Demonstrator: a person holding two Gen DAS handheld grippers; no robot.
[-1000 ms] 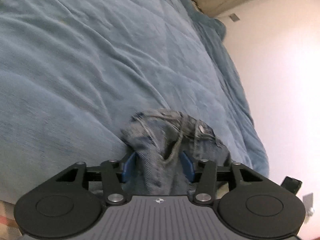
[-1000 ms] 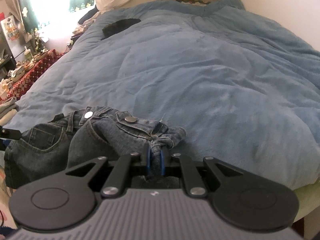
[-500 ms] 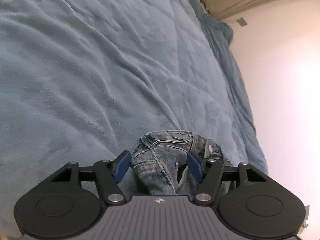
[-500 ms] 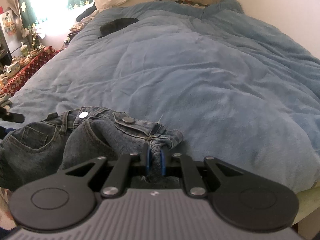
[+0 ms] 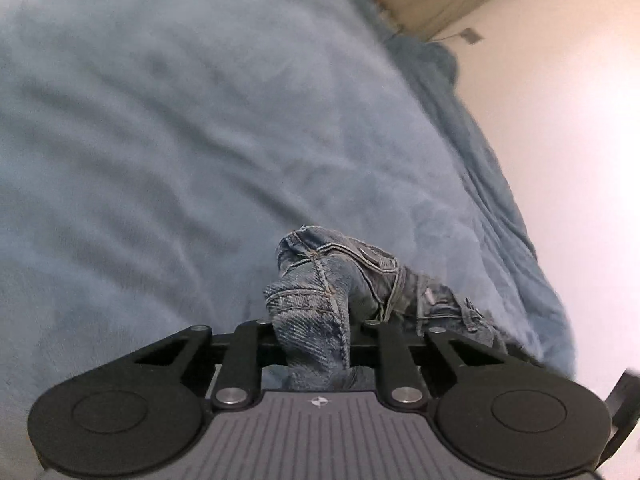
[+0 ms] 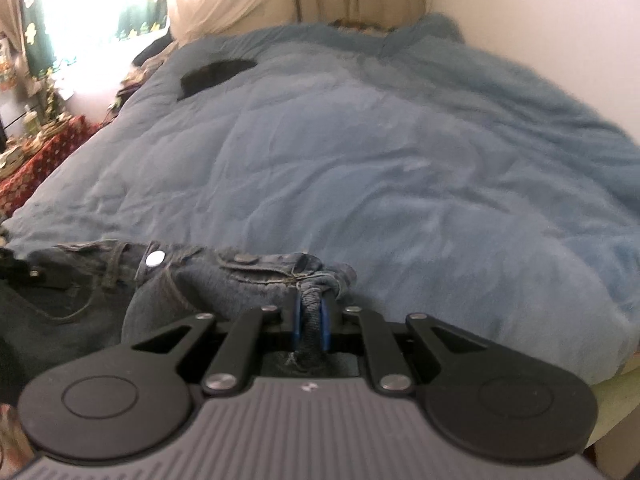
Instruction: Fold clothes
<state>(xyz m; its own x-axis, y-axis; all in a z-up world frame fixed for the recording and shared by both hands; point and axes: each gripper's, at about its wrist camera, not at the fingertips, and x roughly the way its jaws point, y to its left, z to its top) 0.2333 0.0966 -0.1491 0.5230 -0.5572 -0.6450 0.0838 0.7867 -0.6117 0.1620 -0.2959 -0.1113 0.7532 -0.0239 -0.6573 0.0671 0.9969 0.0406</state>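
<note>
Jaws of both grippers are seen on the jeans above the bed: left gripper closing on bunched denim, right gripper clenched. Bunched fabric could slip from the left jaws.

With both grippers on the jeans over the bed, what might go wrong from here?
The left gripper is closing on a thick bunched fold of the jeans, so layers may slip free. The right gripper pinches only a narrow twist of denim, which might pull out. The waistband looks twisted, risking a crooked fold.
</note>
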